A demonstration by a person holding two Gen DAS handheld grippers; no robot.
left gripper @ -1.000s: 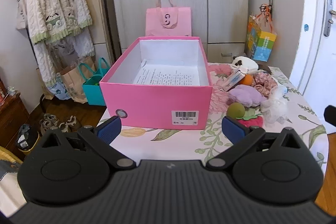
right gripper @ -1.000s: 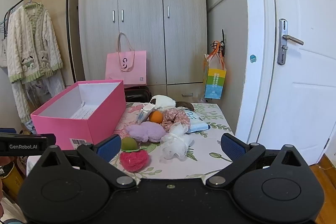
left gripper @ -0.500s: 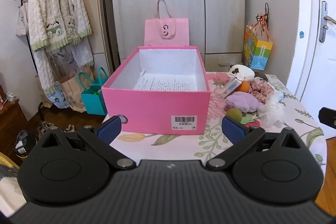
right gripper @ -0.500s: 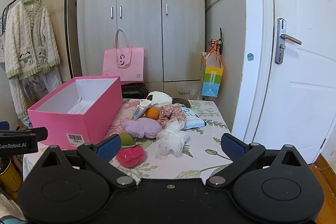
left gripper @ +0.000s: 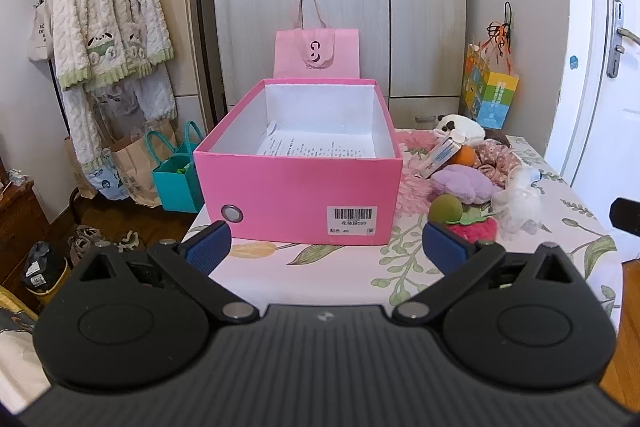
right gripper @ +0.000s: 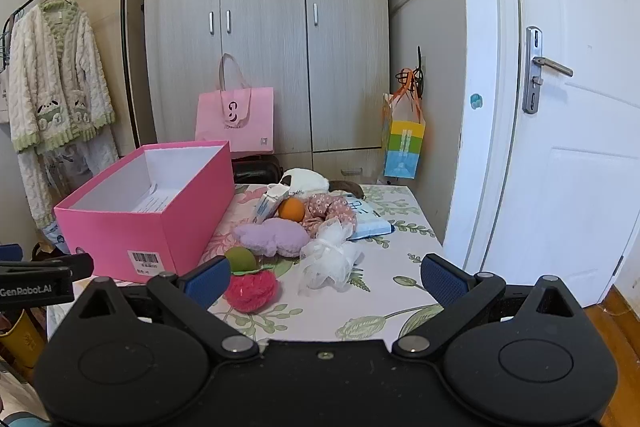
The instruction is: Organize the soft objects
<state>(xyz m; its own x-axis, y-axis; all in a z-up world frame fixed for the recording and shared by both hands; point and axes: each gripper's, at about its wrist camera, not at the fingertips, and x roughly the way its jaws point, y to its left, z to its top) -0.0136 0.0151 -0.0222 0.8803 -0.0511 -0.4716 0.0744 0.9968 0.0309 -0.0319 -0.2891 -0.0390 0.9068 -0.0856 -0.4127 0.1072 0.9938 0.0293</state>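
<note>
An open pink box (left gripper: 298, 193) (right gripper: 132, 223) stands on the floral table with only a printed paper inside. To its right lies a pile of soft things: a red knitted strawberry (right gripper: 252, 291) (left gripper: 476, 229), a green ball (right gripper: 240, 259) (left gripper: 446, 207), a purple plush (right gripper: 274, 237) (left gripper: 466, 183), a white mesh puff (right gripper: 330, 259) (left gripper: 518, 203), a pink floral scrunchie (right gripper: 330, 209), a panda plush (right gripper: 306, 179) (left gripper: 460, 127). My left gripper (left gripper: 326, 247) is open and empty before the box. My right gripper (right gripper: 324, 277) is open and empty before the pile.
An orange ball (right gripper: 291, 209), a small carton (right gripper: 270, 203) and a blue packet (right gripper: 370, 227) lie in the pile. A pink bag (left gripper: 318, 53) stands behind the box, by the wardrobe. A white door (right gripper: 568, 147) is at the right, a clothes rack (left gripper: 108, 39) at the left.
Both grippers have drawn back a little from the table and tilted up, so the box and pile sit lower and farther in view. Nothing was grasped.
</note>
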